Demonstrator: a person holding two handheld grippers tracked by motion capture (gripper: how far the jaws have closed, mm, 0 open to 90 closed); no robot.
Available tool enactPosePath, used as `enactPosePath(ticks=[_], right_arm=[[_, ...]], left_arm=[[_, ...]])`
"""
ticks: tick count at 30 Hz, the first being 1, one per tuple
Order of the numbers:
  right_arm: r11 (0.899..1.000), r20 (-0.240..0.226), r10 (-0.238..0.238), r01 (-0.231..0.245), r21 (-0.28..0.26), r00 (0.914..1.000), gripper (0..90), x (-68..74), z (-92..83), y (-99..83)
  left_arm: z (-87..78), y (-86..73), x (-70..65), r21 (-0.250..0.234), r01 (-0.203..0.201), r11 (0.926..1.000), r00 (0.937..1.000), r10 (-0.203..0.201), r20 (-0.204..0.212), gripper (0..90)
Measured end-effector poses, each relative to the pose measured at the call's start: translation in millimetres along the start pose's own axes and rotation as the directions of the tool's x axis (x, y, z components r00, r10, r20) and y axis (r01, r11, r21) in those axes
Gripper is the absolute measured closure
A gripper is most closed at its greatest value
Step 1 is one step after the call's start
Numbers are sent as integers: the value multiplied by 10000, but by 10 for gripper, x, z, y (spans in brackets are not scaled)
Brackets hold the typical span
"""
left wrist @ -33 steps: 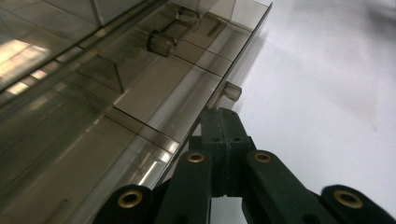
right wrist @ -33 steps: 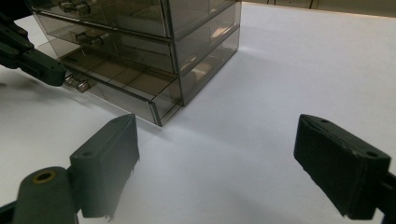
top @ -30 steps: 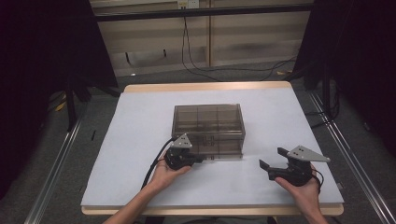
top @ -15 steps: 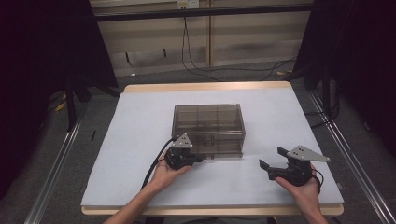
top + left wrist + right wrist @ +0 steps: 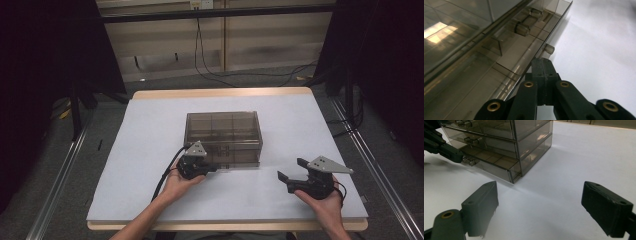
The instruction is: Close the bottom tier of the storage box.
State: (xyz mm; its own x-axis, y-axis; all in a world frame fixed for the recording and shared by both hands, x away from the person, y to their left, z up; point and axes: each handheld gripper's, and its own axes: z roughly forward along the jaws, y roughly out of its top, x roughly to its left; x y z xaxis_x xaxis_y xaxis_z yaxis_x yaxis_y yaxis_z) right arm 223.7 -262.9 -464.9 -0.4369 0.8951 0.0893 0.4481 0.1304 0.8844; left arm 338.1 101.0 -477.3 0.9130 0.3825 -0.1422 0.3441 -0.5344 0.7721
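Observation:
A smoky see-through drawer box [image 5: 223,135] stands mid-table on the white mat. Its bottom drawer [image 5: 491,167] sticks out a little from the front. My left gripper [image 5: 215,168] reaches the front of that drawer, jaws pressed together at its handle, and one small knob [image 5: 549,48] pokes out just past the tips [image 5: 544,61]. In the right gripper view the left gripper [image 5: 459,157] comes in from the upper left. My right gripper [image 5: 292,170] hovers to the right of the box, near the table's front, open with nothing between its jaws [image 5: 539,185].
The white mat [image 5: 300,120] covers a wooden table. Cables run across the floor behind it. Metal rails [image 5: 380,175] line both sides of the table. The left gripper's cable [image 5: 167,172] trails along the forearm.

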Motion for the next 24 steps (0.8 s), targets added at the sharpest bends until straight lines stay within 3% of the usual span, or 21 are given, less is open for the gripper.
enactPosePath(ticks=[24], right_arm=[[9999,-55,-73,73,72,10000,136,0,11,-1]], left_arm=[[19,6,6,-115,40,9999,9995,-43,-307,900]])
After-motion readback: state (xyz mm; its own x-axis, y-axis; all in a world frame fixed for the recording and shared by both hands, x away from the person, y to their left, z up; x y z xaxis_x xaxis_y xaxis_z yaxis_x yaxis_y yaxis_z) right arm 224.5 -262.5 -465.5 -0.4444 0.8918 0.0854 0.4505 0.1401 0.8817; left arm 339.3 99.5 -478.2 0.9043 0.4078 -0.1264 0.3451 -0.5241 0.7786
